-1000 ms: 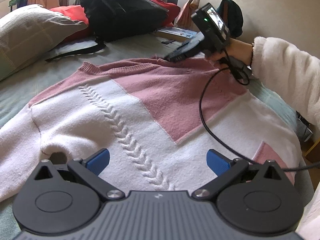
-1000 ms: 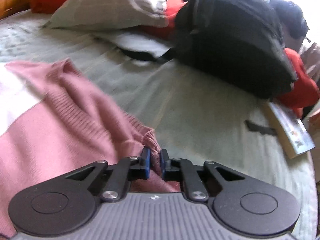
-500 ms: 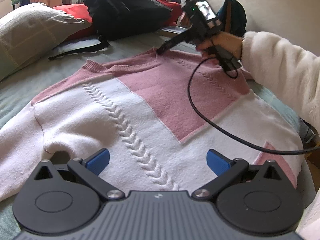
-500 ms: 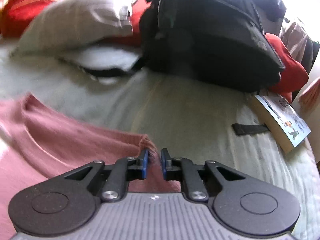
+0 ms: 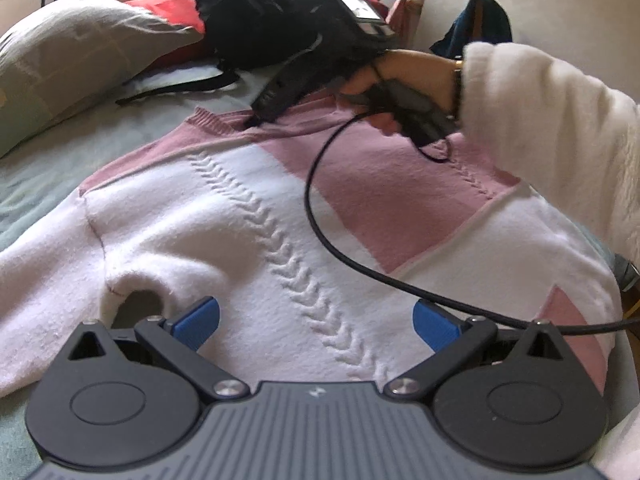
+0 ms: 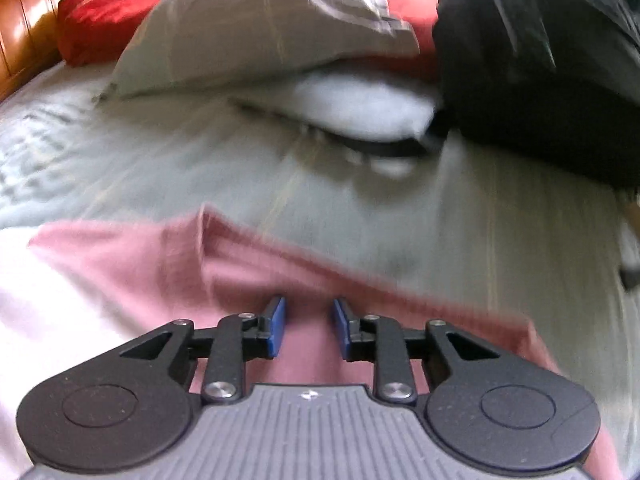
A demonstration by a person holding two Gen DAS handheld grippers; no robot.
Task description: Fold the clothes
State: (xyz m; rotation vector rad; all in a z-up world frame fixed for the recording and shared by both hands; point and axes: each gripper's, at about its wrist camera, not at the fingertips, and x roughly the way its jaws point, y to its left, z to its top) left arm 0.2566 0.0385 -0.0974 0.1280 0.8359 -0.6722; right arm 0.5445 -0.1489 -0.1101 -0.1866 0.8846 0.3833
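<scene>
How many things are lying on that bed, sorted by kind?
Sweaters: 1, pink and white
Pillows and cushions: 2, one grey pillow, one red cushion
Bags: 1, black backpack
Total: 4

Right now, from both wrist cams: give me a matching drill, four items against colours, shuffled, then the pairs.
Items:
1. sweater
2. backpack
3. large pillow
4. bedsheet

Colours:
A. black
B. pale green
C. pink and white
D. grey

Pairs: 1-C, 2-A, 3-D, 4-B
</scene>
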